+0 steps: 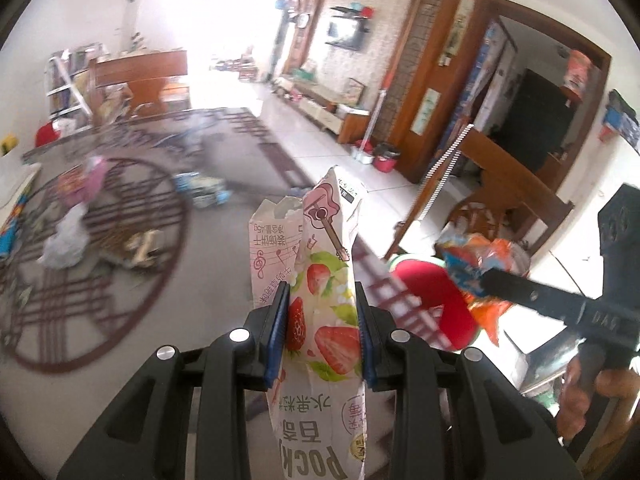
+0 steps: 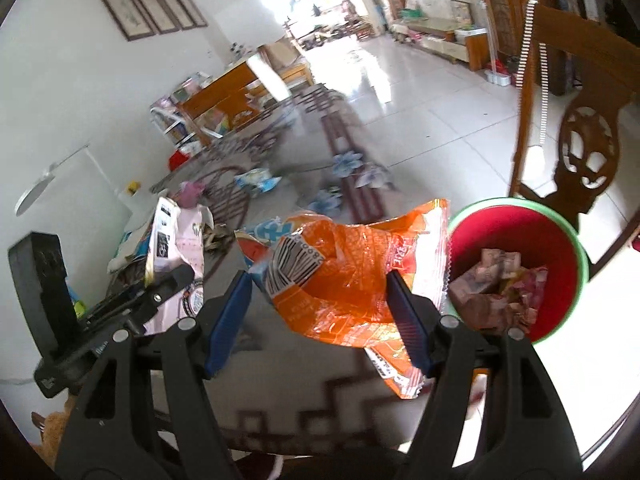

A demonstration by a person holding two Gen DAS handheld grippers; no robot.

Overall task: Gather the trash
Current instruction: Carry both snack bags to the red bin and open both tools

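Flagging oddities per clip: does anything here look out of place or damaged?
Yes. Crumpled wrappers lie strewn across the patterned rug, not in the red bin. The strawberry snack box in the left tool is torn open and crushed.

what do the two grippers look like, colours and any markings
Both match. The left gripper and right gripper have matte black plastic bodies with angular, cut-out arms, round silver screw heads on top, and jaws faced with ribbed blue pads. Seen from the side, the right gripper has a long black bar with raised lettering, too blurred to read, and a blocky black upright. No cables or sleeves show.
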